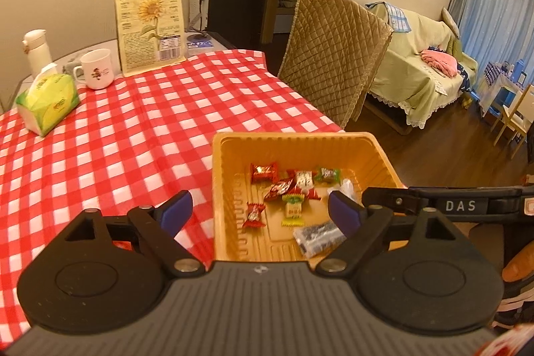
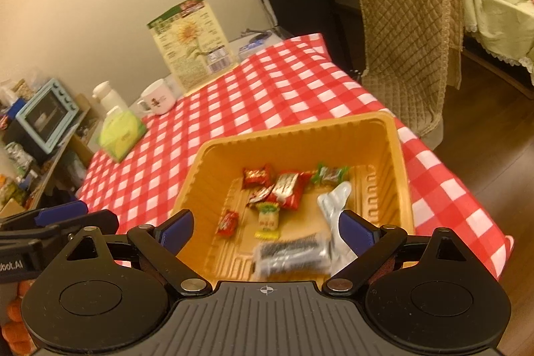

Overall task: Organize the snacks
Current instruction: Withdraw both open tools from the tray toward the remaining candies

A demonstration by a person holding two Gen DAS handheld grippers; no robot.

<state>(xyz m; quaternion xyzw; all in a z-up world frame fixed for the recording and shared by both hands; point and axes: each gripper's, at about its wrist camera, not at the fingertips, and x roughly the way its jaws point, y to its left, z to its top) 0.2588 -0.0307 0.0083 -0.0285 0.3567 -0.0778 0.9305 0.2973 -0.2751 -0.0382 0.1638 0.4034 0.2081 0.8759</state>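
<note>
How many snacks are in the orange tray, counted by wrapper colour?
Red candies: 4
Green candy: 1
Cream candy: 1
White packet: 1
Dark packet: 1
Total: 8

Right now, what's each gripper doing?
Left gripper: jaws open, holding nothing, over the orange tray.
Right gripper: jaws open, holding nothing.

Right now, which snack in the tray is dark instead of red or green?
The black-and-clear packet, lying nearest the cameras in the orange tray.
</note>
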